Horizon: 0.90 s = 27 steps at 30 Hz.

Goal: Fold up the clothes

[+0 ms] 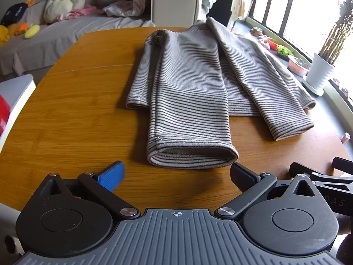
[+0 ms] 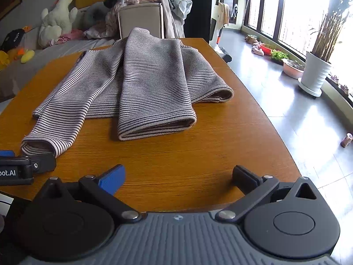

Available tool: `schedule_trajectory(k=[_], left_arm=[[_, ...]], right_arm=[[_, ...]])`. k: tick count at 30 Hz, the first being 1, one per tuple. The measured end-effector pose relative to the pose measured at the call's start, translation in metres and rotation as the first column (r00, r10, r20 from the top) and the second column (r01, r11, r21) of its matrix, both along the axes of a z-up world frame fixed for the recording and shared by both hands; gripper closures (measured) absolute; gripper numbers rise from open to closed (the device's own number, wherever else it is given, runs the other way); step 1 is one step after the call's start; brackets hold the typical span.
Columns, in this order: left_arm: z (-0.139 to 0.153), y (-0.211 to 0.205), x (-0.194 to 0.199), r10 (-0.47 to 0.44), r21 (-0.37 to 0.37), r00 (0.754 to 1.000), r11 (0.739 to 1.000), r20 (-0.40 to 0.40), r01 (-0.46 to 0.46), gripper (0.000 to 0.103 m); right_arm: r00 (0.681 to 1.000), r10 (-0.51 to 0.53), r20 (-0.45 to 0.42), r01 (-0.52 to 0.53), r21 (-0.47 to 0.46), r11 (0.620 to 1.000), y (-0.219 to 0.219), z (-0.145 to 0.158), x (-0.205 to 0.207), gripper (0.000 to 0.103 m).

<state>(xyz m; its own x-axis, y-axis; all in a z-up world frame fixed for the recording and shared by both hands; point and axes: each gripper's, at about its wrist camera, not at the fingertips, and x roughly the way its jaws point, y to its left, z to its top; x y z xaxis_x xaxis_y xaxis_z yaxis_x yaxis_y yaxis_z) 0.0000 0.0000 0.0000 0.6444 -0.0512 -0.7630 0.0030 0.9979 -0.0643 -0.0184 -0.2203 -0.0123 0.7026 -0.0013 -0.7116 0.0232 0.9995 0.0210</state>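
A grey sweater with thin black stripes (image 1: 194,81) lies on the wooden table (image 1: 72,114), both sleeves folded in over the body. The left sleeve's cuff (image 1: 192,154) points at my left gripper (image 1: 176,172), which stands open just short of it with nothing between its fingers. In the right wrist view the same sweater (image 2: 141,81) lies ahead and left. The right sleeve's cuff (image 2: 156,125) sits well in front of my right gripper (image 2: 178,176), which is open and empty above the near table edge. The left gripper's tip (image 2: 39,163) shows at the other cuff (image 2: 42,145).
A grey sofa (image 1: 55,35) with plush toys (image 1: 64,0) and a clothes pile stands behind the table. A beige chair back (image 1: 174,4) is at the far edge. On the right, a glossy floor (image 2: 286,101), a white plant pot (image 2: 315,72) and windows.
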Motion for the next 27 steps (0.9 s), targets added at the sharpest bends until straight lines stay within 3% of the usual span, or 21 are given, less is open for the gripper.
schedule_trajectory(k=[7,9,27], left_arm=[[0.000,0.000,0.001,-0.003,-0.005,1.000,1.000,-0.005,0.003,0.000],[0.000,-0.001,0.000,-0.003,-0.001,1.000,1.000,-0.005,0.003,0.000],[-0.004,-0.006,0.001,-0.005,0.036,1.000,0.999,-0.007,0.005,0.000]], right_arm=[[1.000,-0.013,0.012,0.013,0.030,0.999,-0.006,-0.007,0.000,0.000],[1.000,-0.004,-0.002,0.004,-0.016,1.000,0.006,0.000,0.002,0.000],[1.000,-0.006,0.010,0.006,0.006,1.000,-0.006,-0.005,0.004,0.000]])
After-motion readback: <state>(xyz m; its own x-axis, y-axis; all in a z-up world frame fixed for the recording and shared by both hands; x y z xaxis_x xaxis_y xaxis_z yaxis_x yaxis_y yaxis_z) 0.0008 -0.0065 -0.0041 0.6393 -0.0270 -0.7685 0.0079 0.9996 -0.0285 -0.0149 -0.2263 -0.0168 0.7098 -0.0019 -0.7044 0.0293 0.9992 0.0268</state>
